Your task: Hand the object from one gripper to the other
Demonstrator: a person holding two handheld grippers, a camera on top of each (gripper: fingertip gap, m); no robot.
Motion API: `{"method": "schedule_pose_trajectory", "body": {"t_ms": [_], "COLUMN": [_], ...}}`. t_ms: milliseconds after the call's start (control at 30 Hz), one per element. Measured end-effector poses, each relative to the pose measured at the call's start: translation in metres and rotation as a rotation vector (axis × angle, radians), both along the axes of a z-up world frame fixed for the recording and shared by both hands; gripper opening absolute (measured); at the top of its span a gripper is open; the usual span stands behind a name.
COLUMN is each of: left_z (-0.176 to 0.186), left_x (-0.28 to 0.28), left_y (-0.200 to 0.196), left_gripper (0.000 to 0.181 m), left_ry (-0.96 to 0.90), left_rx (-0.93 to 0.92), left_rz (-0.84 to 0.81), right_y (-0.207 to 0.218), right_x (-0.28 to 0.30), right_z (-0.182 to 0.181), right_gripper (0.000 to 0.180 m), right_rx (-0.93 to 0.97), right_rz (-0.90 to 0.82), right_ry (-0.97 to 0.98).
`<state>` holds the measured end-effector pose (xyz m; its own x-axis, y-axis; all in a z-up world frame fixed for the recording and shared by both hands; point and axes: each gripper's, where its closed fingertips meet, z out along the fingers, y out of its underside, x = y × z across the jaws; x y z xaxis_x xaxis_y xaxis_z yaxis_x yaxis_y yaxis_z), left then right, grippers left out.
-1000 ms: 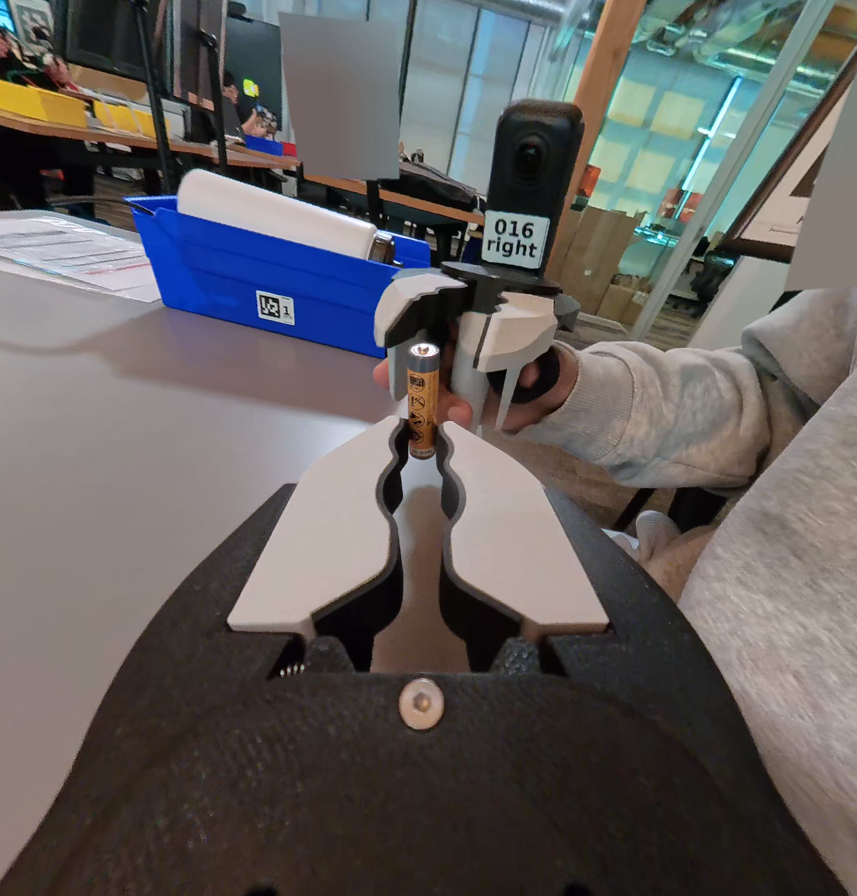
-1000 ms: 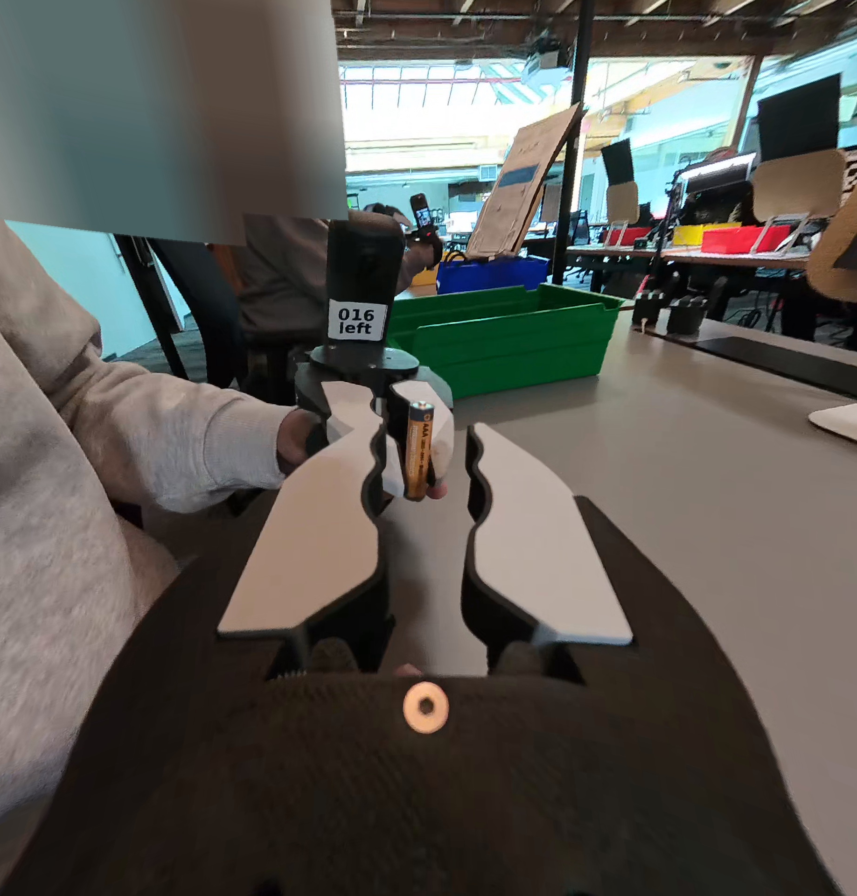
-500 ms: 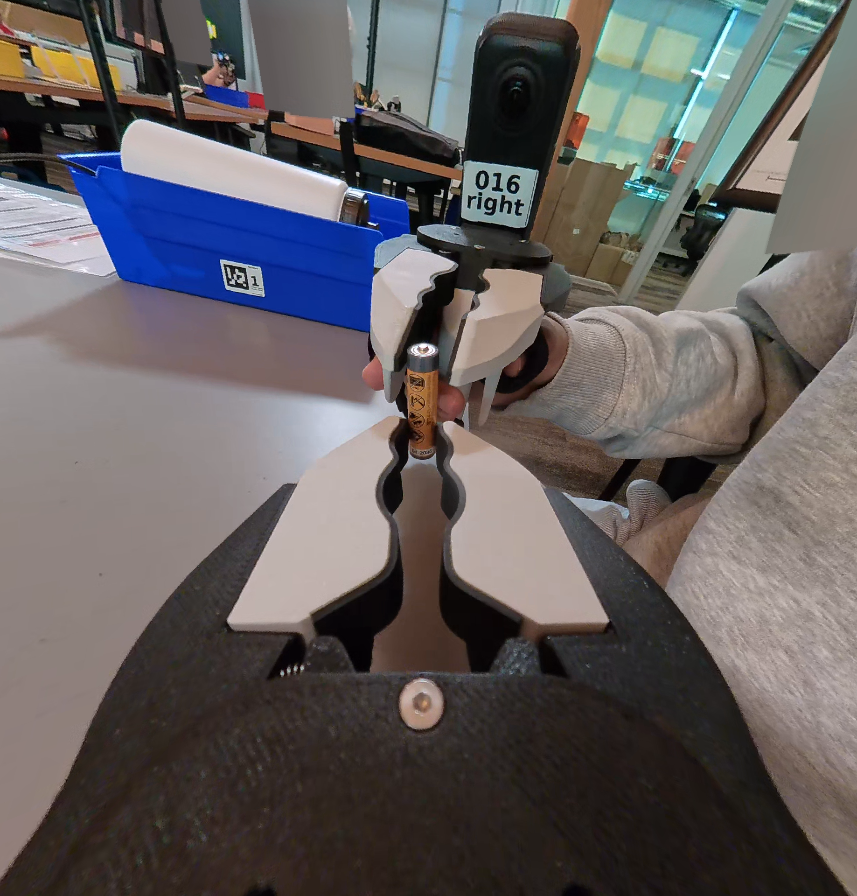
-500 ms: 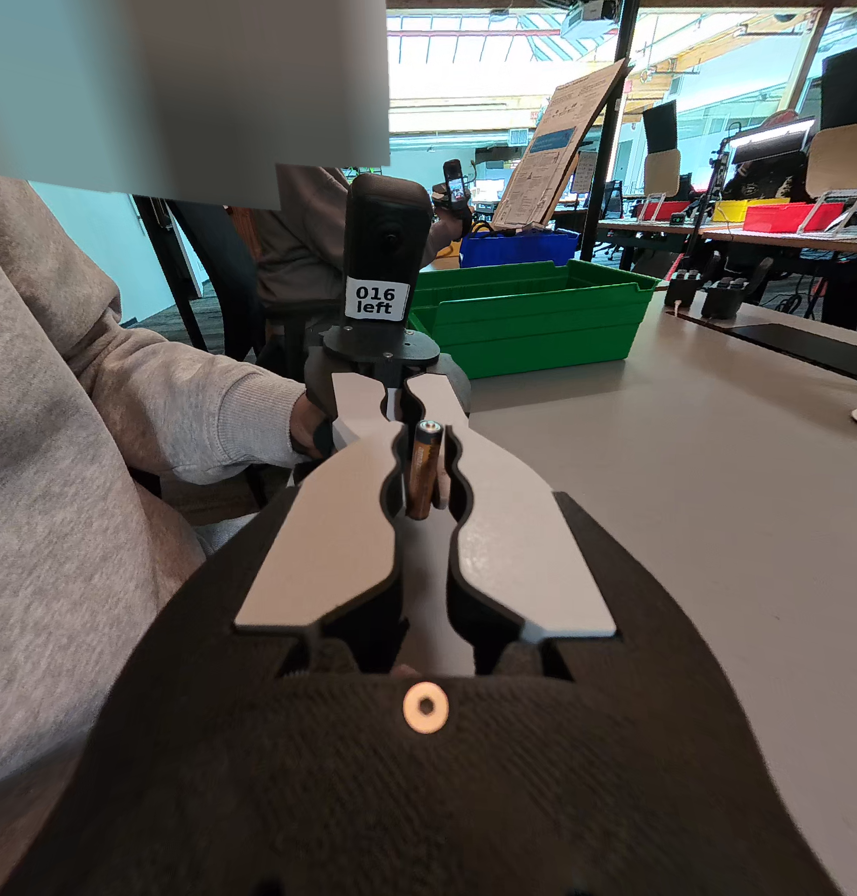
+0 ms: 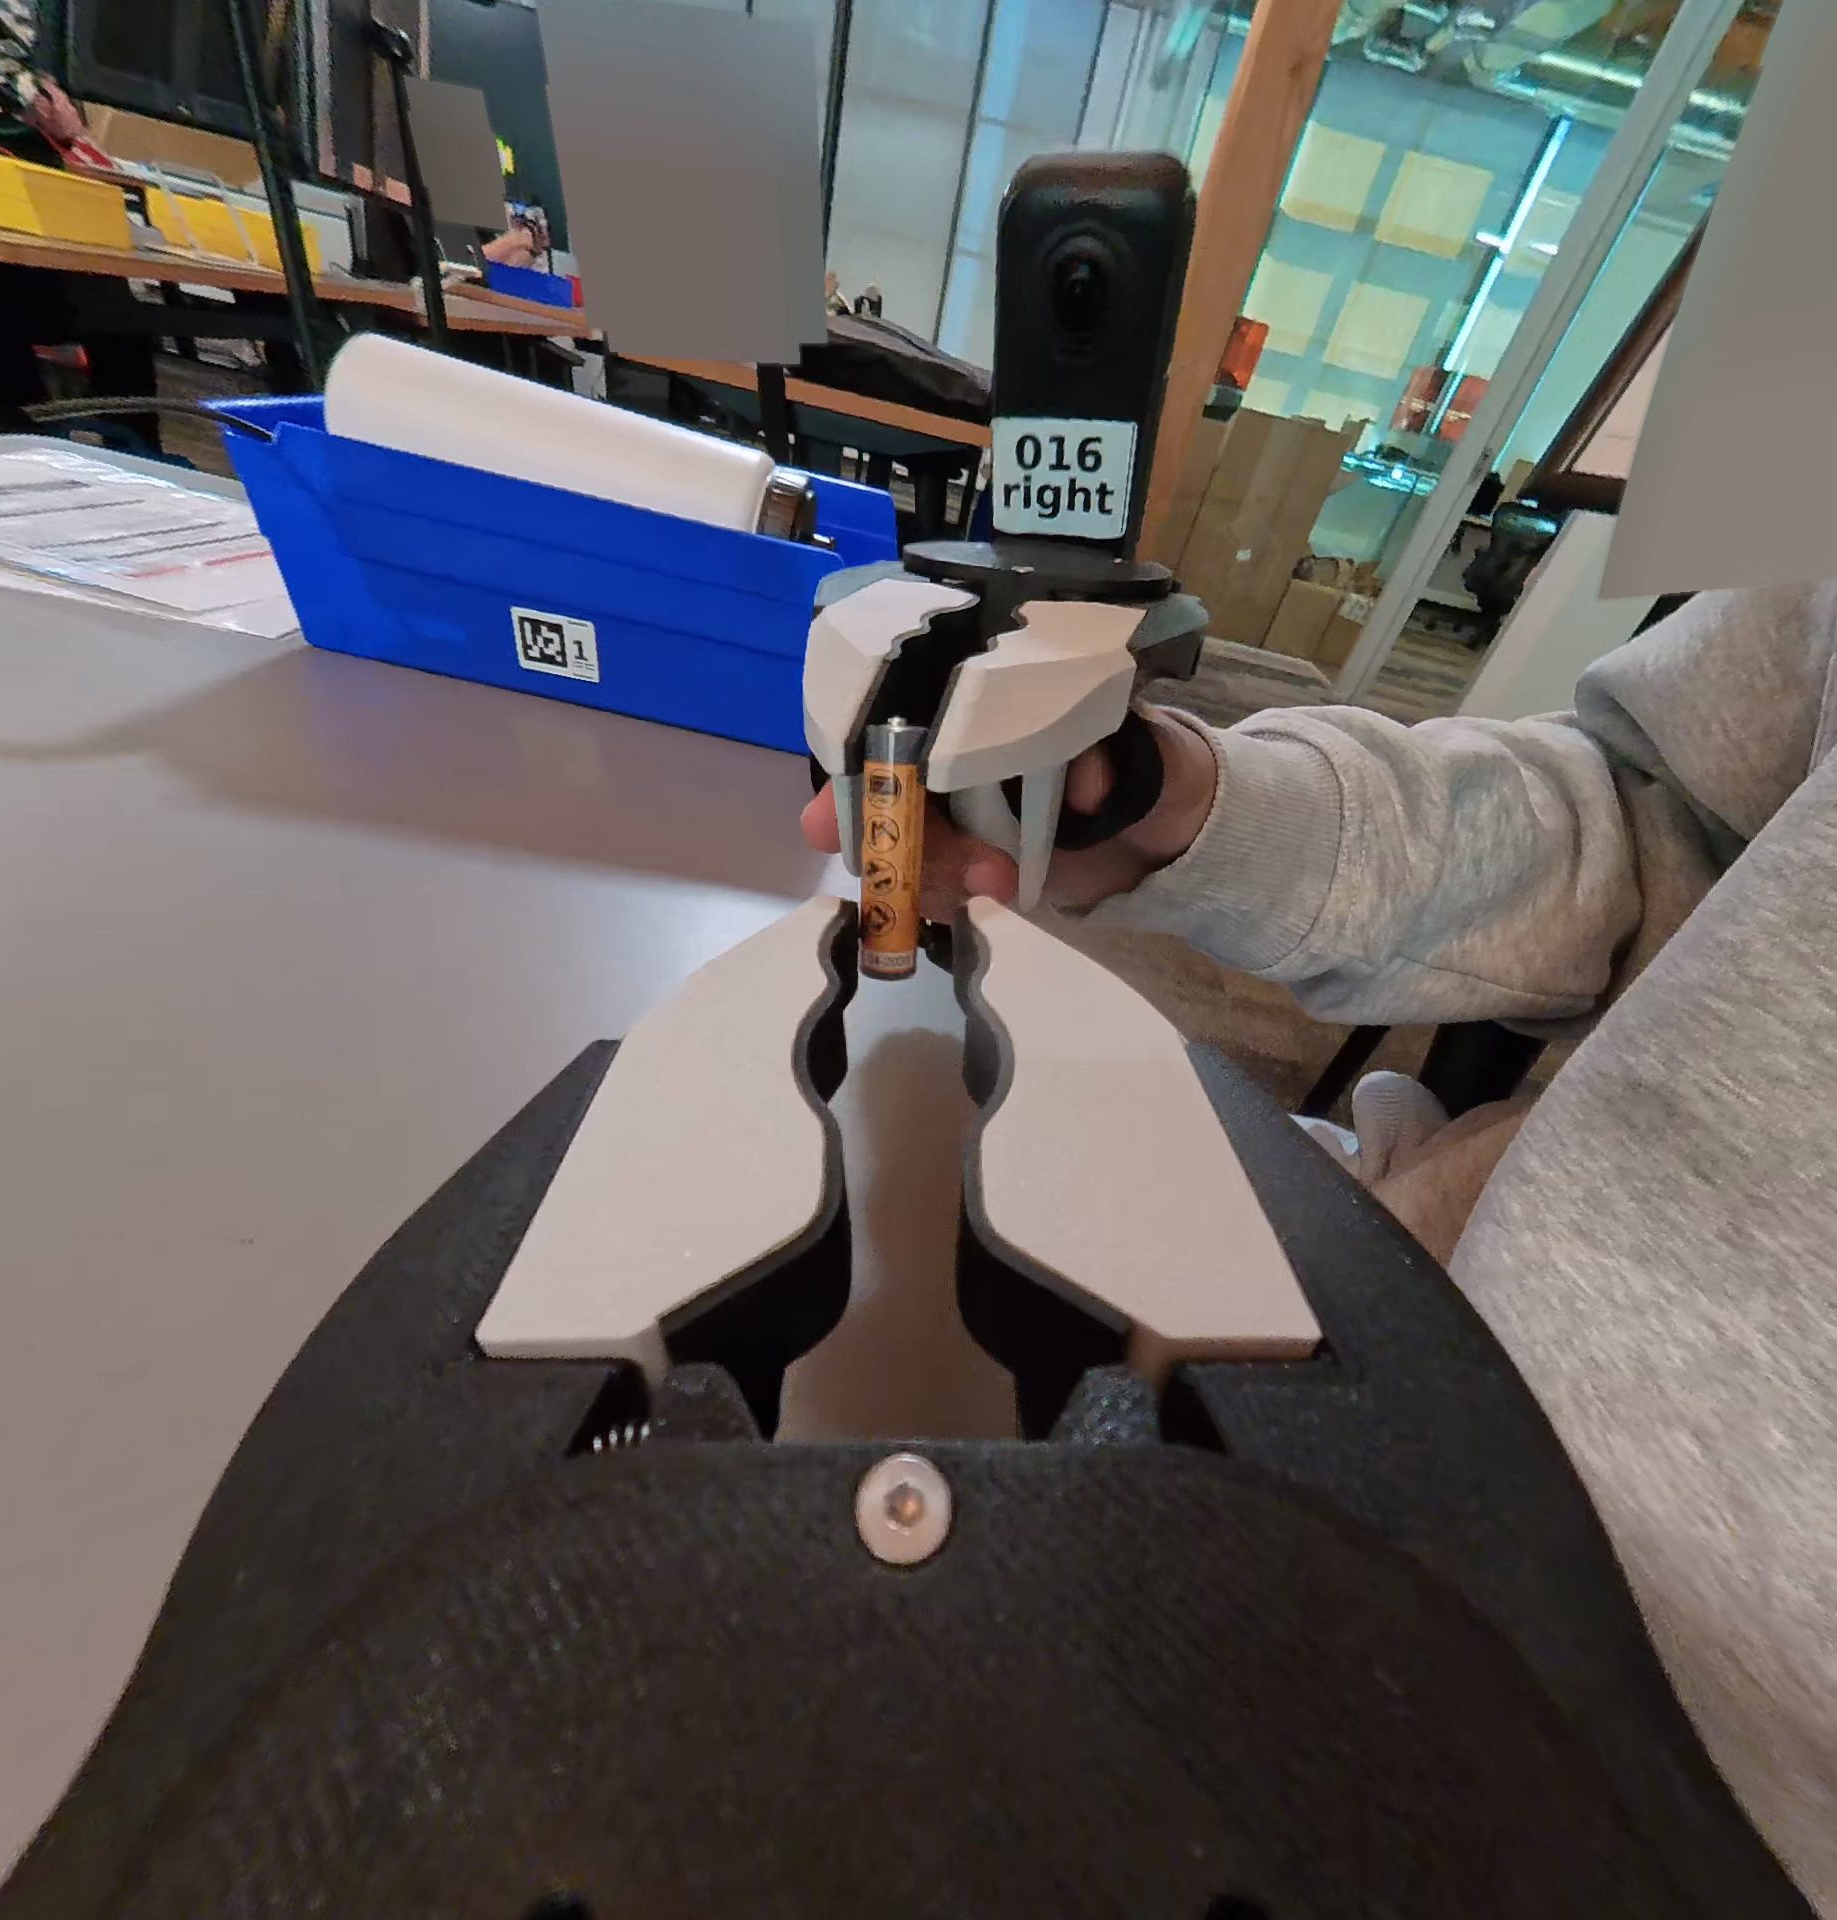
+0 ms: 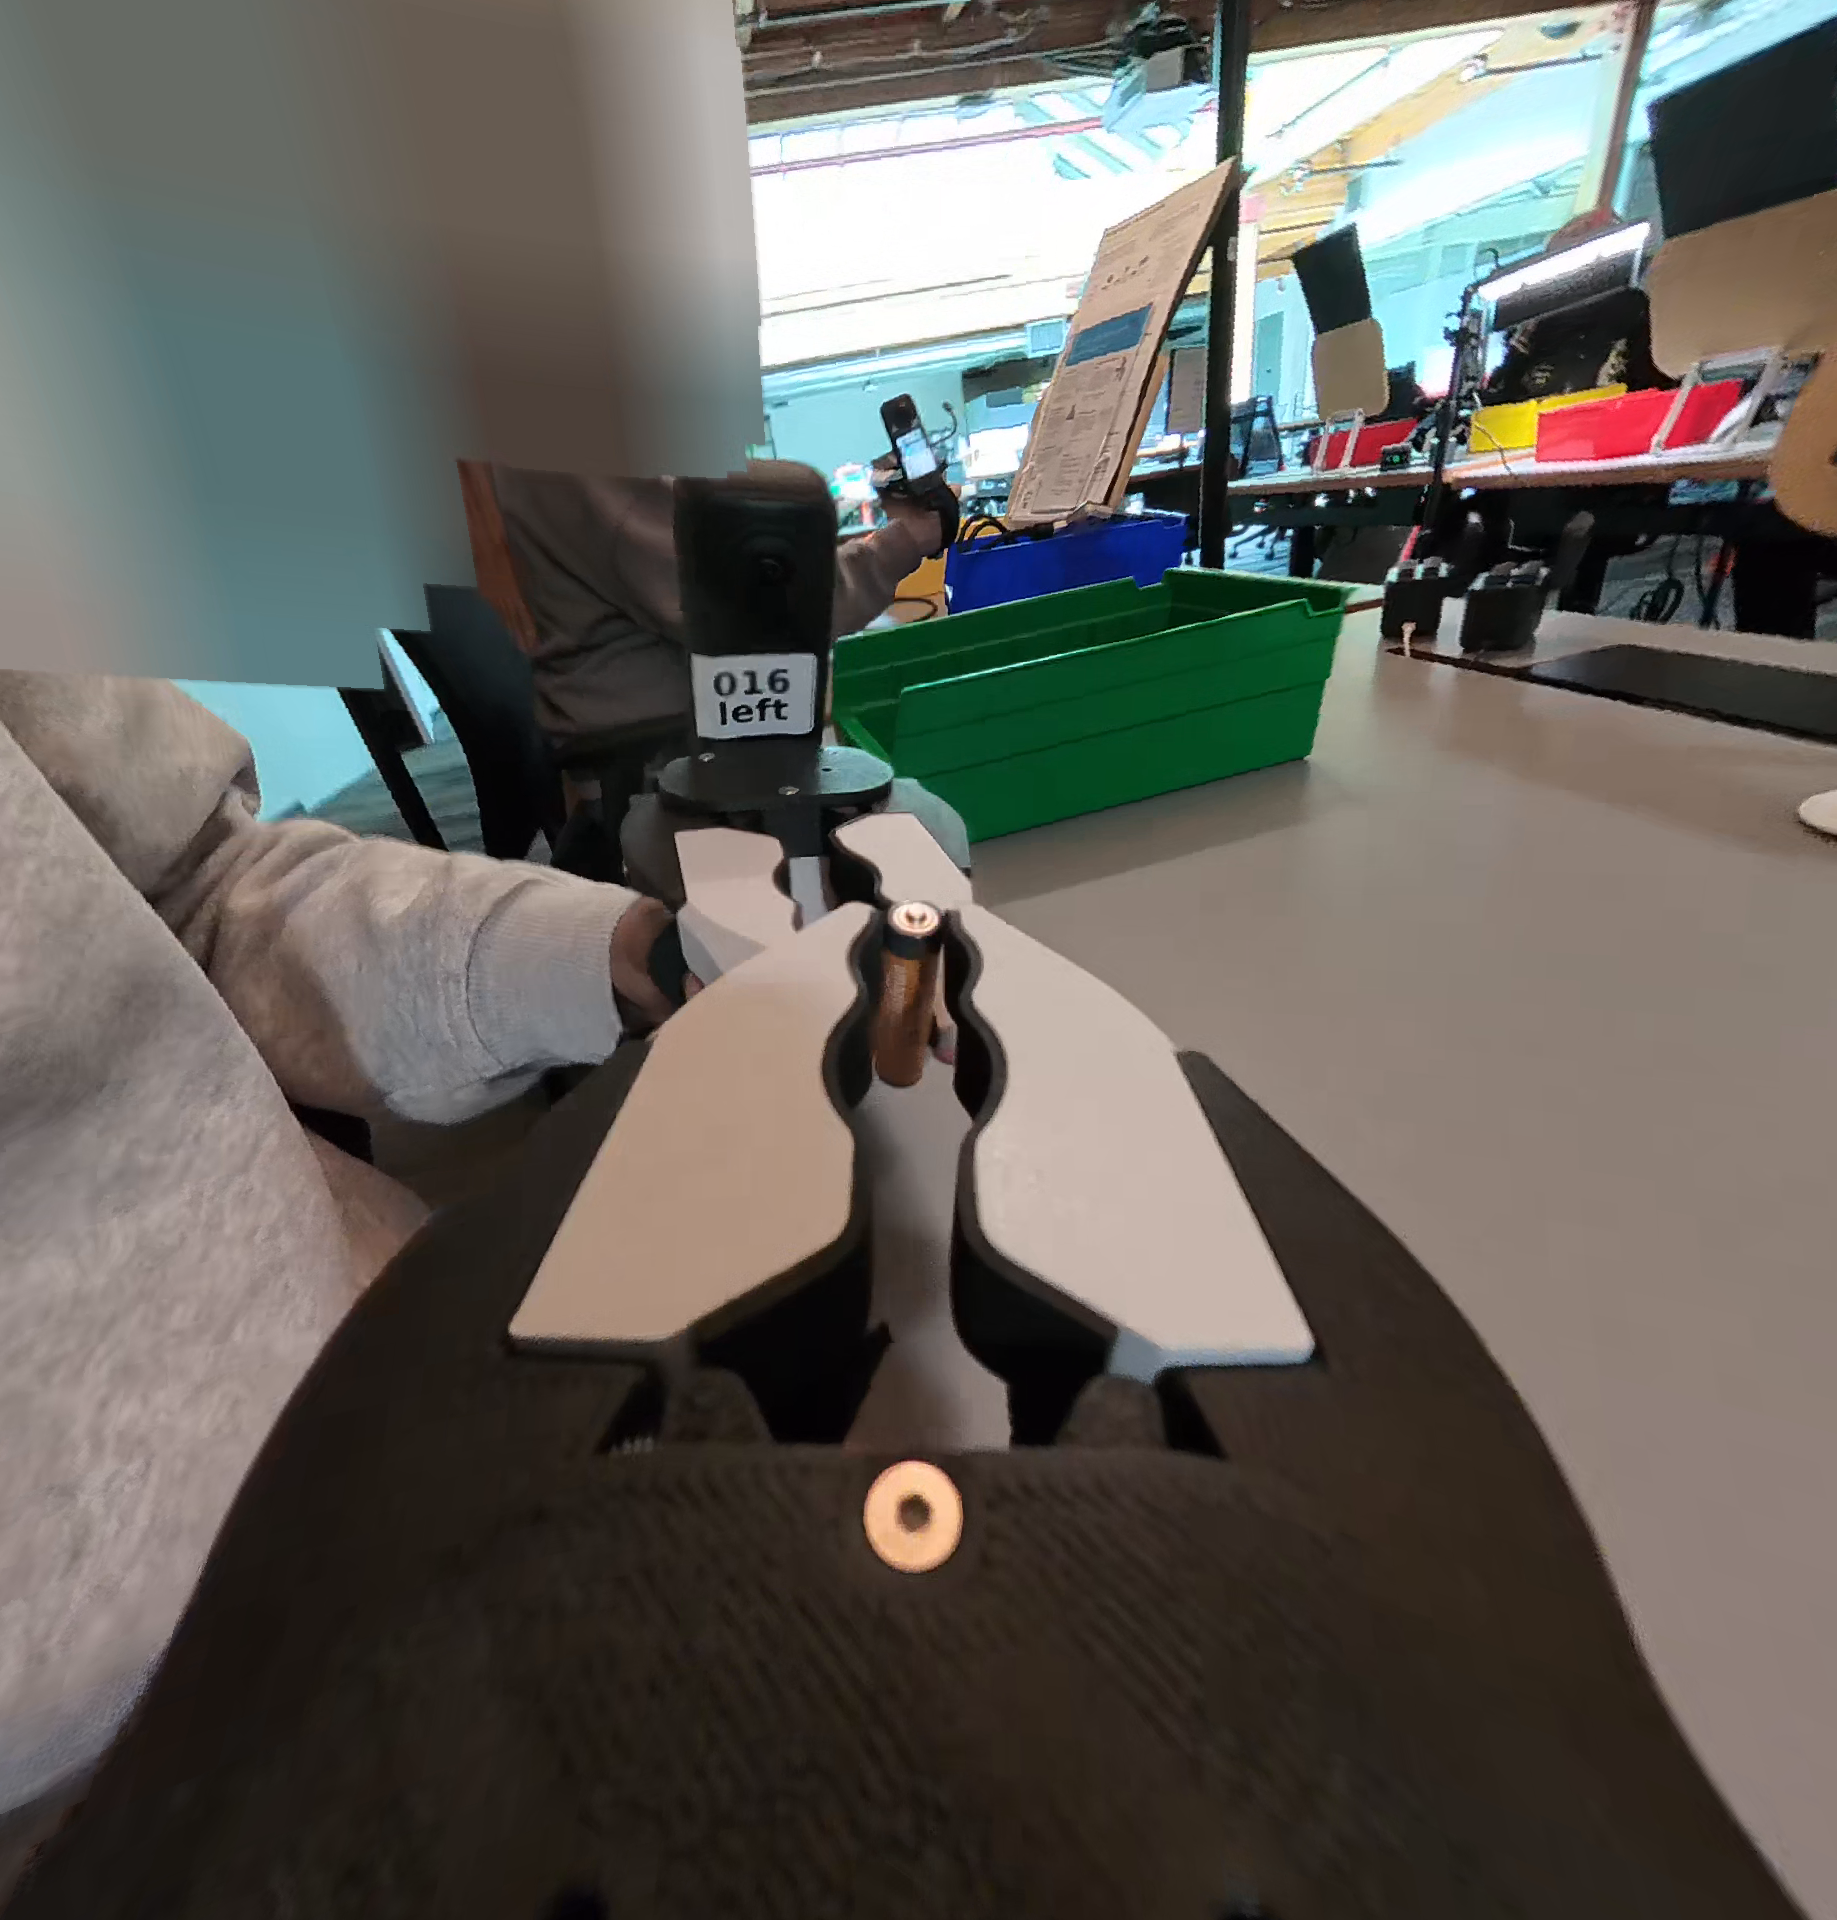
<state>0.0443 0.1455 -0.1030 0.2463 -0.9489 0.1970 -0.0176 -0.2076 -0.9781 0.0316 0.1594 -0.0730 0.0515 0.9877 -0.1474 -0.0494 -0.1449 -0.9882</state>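
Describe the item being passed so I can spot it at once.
At the grey table's edge, two grippers meet tip to tip. The battery stands upright between them, top clamped by the right gripper, base between the left gripper's tips. It is the only small orange cylinder; the white roll in the blue bin is far bigger.

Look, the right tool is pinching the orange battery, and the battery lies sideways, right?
Not sideways: the right tool is pinching the orange battery, and the battery stands upright. The right wrist view shows it.
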Motion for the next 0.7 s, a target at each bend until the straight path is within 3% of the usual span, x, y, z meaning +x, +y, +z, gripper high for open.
{"method": "schedule_pose_trajectory", "body": {"t_ms": [233,400,533,700], "left_z": [0.002,0.005,0.023,0.041], "left_x": [-0.001,0.000,0.003,-0.011], "left_y": [0.003,0.002,-0.009,0.008], "left_gripper": [0.023,0.022,0.032,0.036], "left_ry": [-0.007,-0.050,-0.287,-0.706], "left_rx": [0.021,-0.019,-0.300,-0.627], "left_rz": [0.028,0.009,-0.159,-0.203], "right_y": [0.017,0.020,0.010,-0.001], "right_x": [0.016,0.022,0.019,0.019], "right_z": [0.014,0.020,0.026,0.041], "right_gripper": [0.011,0.011,0.011,0.010], "right_rx": [-0.318,-0.383,-0.325,-0.050], "right_rz": [0.014,0.040,0.082,0.034], "right_ry": [0.162,0.222,0.242,0.295]}}
